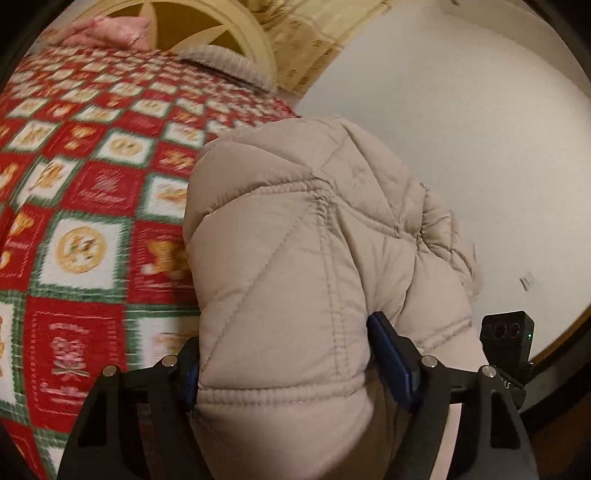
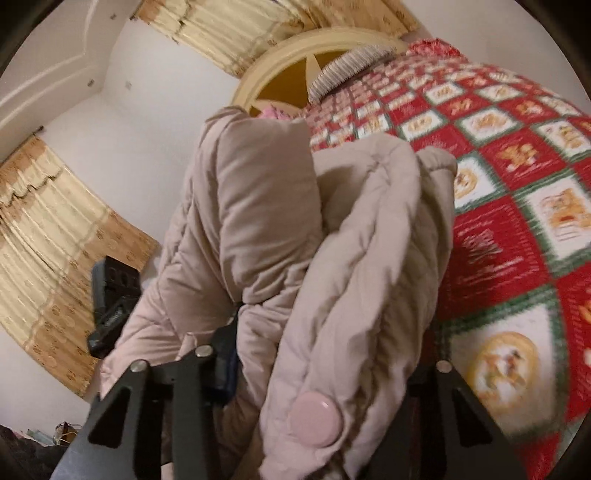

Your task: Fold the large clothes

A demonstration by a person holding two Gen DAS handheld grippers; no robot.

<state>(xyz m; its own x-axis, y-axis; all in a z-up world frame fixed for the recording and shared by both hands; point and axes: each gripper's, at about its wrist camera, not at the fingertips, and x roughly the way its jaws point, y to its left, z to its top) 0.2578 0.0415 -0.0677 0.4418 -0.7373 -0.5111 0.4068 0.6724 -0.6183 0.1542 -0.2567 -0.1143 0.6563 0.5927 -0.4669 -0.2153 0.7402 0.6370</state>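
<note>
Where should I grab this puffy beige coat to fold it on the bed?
Grip the quilted coat by its stitched hem band, coming from the open edge: the band is flatter and firmer than the puffed panels. Keep clear of the pink button.

The left gripper (image 1: 291, 369) points slightly downward, its blue-padded fingers (image 1: 391, 362) pressed against both sides of a thick bundle of the quilted beige coat (image 1: 295, 240). The right gripper (image 2: 325, 369) tilts likewise, jaws clamped on bunched folds of the same coat.

Jacket (image 1: 295, 258) on bedspread (image 1: 92, 184), headboard (image 1: 221, 33) behind
</note>
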